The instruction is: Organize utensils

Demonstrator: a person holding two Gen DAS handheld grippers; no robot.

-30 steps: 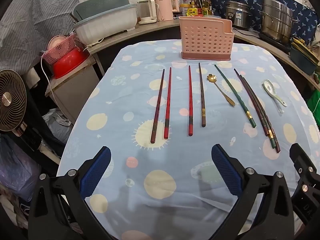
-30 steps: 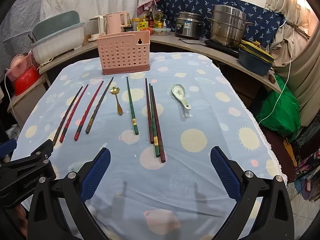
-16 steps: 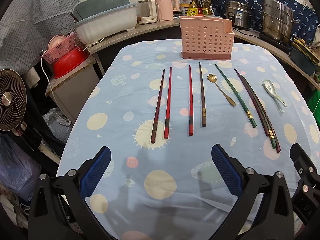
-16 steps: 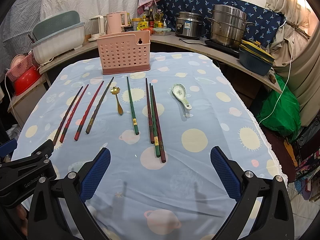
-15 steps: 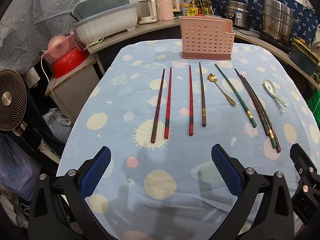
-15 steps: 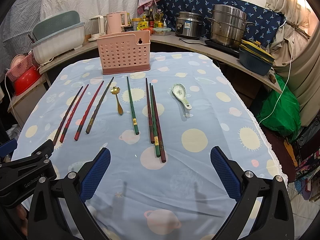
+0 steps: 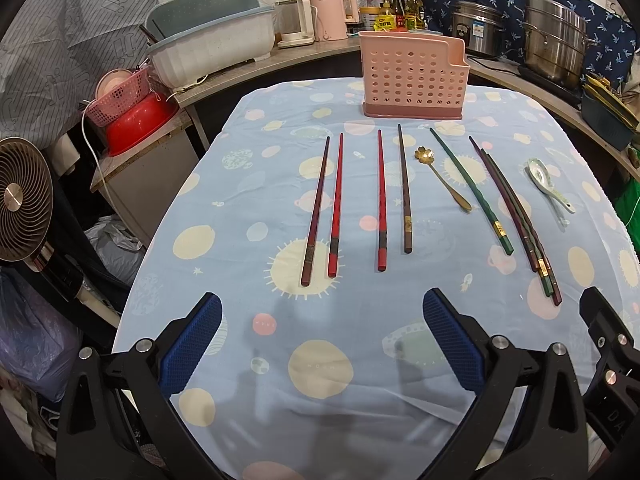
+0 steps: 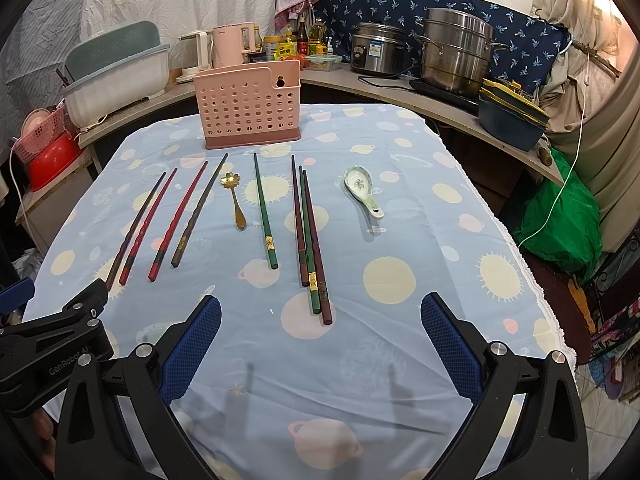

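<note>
Eight chopsticks (image 7: pixel 405 194) flat, well ahead of spread left fingers (image 7: pixel 190 348).

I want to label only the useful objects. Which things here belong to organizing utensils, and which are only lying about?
Job: chopsticks, gold spoon, white spoon, pink holder.
Lying about: kettles, pots, red basin, fan.

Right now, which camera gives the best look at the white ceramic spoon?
The right wrist view. There the white ceramic spoon lies near the middle of the picture, its bowl pattern and handle clear, alone on the tablecloth. In the left wrist view the spoon sits far toward the right edge, smaller and distorted.
</note>
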